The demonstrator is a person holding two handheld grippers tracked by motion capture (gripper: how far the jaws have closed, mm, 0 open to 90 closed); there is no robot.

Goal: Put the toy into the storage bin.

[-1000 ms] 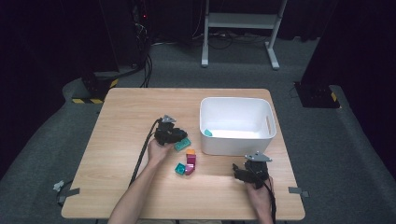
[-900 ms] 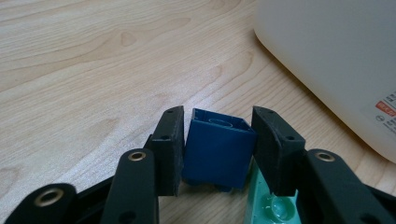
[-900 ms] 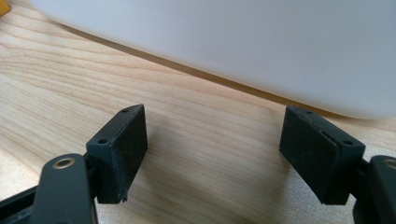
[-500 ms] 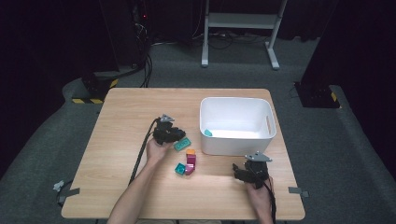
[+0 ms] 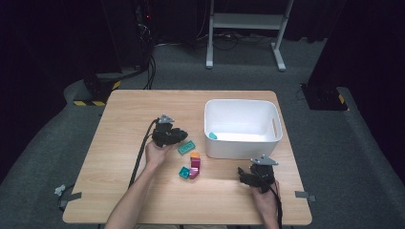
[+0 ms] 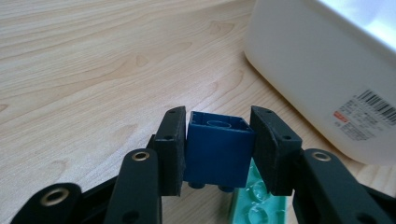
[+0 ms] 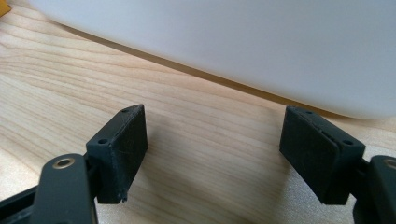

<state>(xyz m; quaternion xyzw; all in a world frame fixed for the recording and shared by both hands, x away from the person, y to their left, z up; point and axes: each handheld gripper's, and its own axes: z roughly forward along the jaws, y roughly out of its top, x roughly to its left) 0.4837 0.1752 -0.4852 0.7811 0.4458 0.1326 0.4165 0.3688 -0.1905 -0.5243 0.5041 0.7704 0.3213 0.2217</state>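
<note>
Left gripper (image 6: 218, 154) clamps blue brick (image 6: 217, 147), lifted off table. Right gripper (image 7: 212, 154) idle, jaws wide, empty. Next, likely: carry brick over bin (image 5: 243, 143), release.

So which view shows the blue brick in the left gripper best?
The left gripper view: the blue brick sits close up, pinched between that gripper's pads, hollow underside facing the camera. In the high view the left gripper covers it. The right gripper view faces the white bin.
</note>
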